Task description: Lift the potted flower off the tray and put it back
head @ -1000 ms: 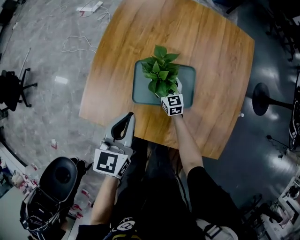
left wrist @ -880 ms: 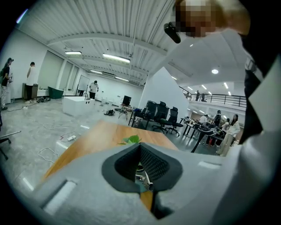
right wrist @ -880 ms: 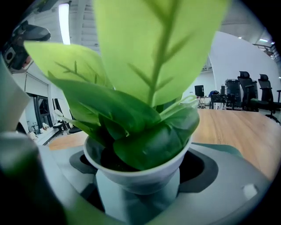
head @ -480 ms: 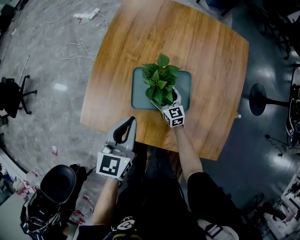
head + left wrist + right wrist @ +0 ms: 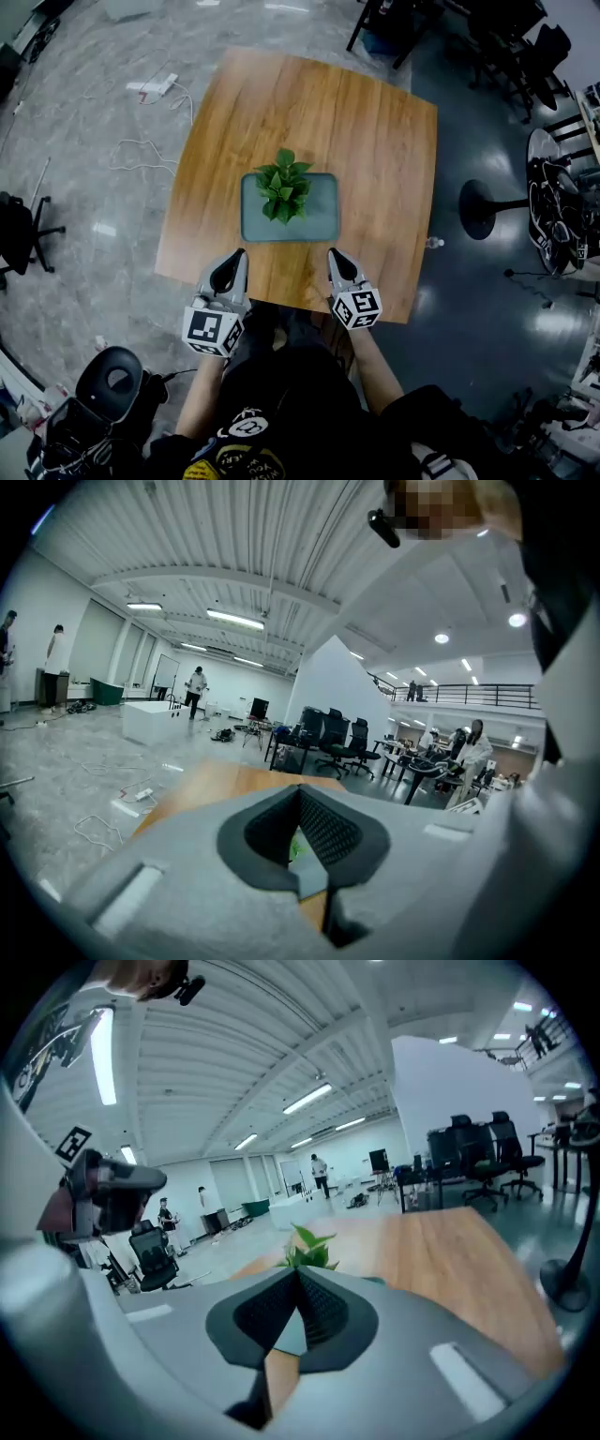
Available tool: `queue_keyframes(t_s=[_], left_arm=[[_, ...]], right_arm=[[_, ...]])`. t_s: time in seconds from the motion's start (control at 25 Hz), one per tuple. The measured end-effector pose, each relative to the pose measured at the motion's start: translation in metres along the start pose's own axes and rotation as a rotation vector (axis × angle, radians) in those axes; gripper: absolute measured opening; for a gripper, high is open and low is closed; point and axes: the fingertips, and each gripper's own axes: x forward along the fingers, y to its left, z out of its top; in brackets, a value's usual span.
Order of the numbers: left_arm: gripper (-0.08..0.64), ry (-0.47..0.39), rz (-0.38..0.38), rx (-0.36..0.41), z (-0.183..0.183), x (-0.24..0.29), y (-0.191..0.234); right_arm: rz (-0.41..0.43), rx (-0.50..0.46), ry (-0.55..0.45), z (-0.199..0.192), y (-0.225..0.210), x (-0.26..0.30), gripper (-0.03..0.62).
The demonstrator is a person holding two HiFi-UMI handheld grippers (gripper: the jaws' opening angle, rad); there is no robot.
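Potted flower (image 5: 283,195) on tray (image 5: 323,221), twelve o'clock of left gripper (image 5: 235,256) and right gripper (image 5: 335,254), jaws together, empty: likely light, leaves fragile; grip low, beneath them.

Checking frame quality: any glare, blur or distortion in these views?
Head view: fisheye bows the table edges, light glare on the floor, plant sharp. Left gripper view: round dark vignette, left gripper soft. Right gripper view: same vignette, ceiling lights blown out.

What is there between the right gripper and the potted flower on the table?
In the head view, only bare wooden table and the near rim of the grey tray lie between the right gripper and the potted flower.
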Motion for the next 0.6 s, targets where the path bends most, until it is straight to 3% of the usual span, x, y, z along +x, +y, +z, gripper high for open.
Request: queue_keyframes(t_s=[0.24, 0.44, 0.6], left_arm=[[-0.002, -0.098, -0.040, 0.057, 0.052, -0.037, -0.041], [-0.002, -0.104, -0.032, 0.098, 0.069, -0.040, -0.063], [-0.002, -0.110, -0.045, 0.120, 0.086, -0.046, -0.068]], right_arm=[[-0.007, -0.083, -0.126, 0.105, 0.051, -0.078, 0.002], [-0.086, -0.065, -0.220, 0.152, 0.062, -0.105, 0.002], [-0.088, -0.087, -0.284, 0.179, 0.074, -0.109, 0.002]])
